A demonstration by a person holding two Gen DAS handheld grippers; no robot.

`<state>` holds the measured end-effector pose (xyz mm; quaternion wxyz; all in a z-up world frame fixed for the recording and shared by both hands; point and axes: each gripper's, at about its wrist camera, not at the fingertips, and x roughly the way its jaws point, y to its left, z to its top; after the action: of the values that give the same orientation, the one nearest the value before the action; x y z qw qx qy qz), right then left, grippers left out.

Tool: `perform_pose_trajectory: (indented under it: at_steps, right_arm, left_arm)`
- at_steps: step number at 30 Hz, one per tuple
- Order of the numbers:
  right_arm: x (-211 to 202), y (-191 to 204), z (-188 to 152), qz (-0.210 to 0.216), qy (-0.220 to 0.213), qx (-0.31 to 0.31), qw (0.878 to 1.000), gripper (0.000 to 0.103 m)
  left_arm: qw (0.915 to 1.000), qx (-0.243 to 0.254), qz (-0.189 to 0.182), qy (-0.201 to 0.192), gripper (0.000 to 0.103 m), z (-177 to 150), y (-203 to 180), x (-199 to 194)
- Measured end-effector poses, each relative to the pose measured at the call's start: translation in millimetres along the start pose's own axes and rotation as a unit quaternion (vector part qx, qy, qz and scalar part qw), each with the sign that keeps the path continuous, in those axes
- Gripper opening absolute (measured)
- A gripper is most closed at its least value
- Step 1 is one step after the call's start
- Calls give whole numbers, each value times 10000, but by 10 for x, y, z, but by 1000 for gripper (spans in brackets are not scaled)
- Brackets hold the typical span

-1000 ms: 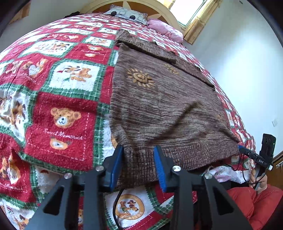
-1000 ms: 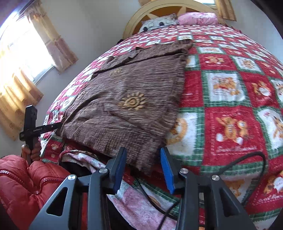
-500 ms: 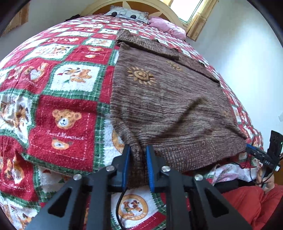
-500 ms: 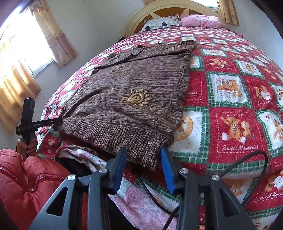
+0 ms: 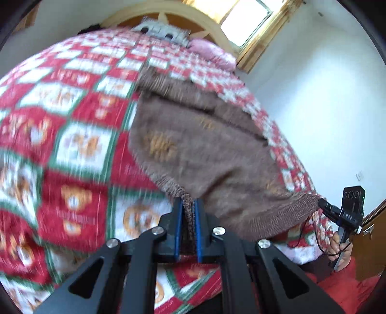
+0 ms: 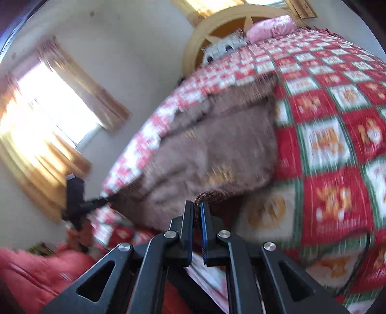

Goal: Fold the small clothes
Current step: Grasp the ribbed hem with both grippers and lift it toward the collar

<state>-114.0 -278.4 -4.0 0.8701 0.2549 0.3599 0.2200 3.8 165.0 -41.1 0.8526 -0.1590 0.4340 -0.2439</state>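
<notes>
A brown knitted sweater point(image 5: 205, 157) with orange sun motifs lies on the bed, its ribbed hem lifted at both near corners. My left gripper point(image 5: 188, 203) is closing its jaws, and the blue pads pinch the bunched left hem corner. The right gripper point(image 6: 196, 205) is closing as well, pressed on the other hem corner of the sweater point(image 6: 217, 149). Each view shows the other tool at the far end of the hem: the right gripper point(image 5: 322, 204) and the left gripper point(image 6: 106, 199). Both pictures are blurred by motion.
A red, green and white teddy-bear quilt point(image 5: 72, 169) covers the bed. A wooden headboard point(image 5: 168, 14) and pillows point(image 5: 212, 50) stand at the far end. The person's red jacket point(image 6: 43, 273) and a hand point(image 5: 337, 244) are at the near bed edge. Curtained window point(image 6: 48, 135) at the left.
Both grippers went from open around the hem to shut on it. Both have since risen, lifting the hem corners off the quilt, so the sweater's near edge now hangs between them.
</notes>
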Motion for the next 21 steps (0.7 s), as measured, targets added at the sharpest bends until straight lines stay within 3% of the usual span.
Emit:
perform_pose_trajectory:
  at_steps: [4, 6, 16, 19, 21]
  right_arm:
    - [135, -165, 502, -1, -227, 337, 9992, 5]
    - [247, -336, 703, 5, -268, 630, 9976, 5]
    - [1034, -1018, 1255, -695, -140, 990, 9926, 5]
    - [1186, -1125, 1284, -805, -176, 940, 9922, 6]
    - [1199, -1171, 1288, -631, -225, 1027, 9925, 6]
  left_arm:
    - [9997, -71, -3, -251, 10, 454, -24, 80]
    - [9993, -103, 199, -302, 10, 694, -20, 218]
    - [9937, -385, 1039, 158, 11, 1441, 308, 1178]
    - [9922, -384, 1107, 437, 14, 1533, 414, 1334]
    - [9919, -394, 1124, 434, 29, 1584, 502, 1309]
